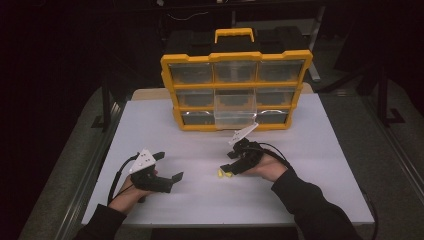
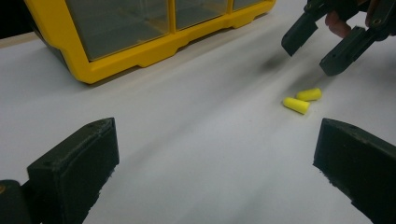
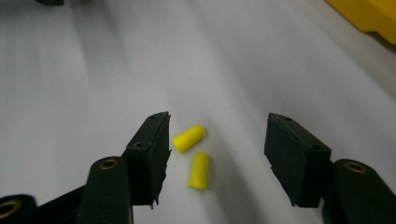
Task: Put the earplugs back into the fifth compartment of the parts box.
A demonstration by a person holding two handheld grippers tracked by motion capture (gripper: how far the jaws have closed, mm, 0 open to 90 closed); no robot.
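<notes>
Two small yellow foam earplugs [image 3: 189, 138] [image 3: 199, 170] lie side by side on the white table; they are also seen as yellow dots [image 1: 223, 173] in the high view and further off [image 2: 295, 104] in the left gripper view. My right gripper [image 3: 217, 149] hovers over them with its jaws on either side, neither pad touching them. In the high view that gripper [image 1: 228, 167] sits at the table's middle. My left gripper [image 1: 170, 167] rests at the front left, its jaws wide apart with nothing between them [image 2: 215, 163].
A yellow organiser case [image 1: 235, 90] with clear drawers stands upright at the back of the table; its middle bottom drawer [image 1: 235, 112] is pulled out. The white table's front edge [image 1: 225, 222] lies close to the person's sleeves.
</notes>
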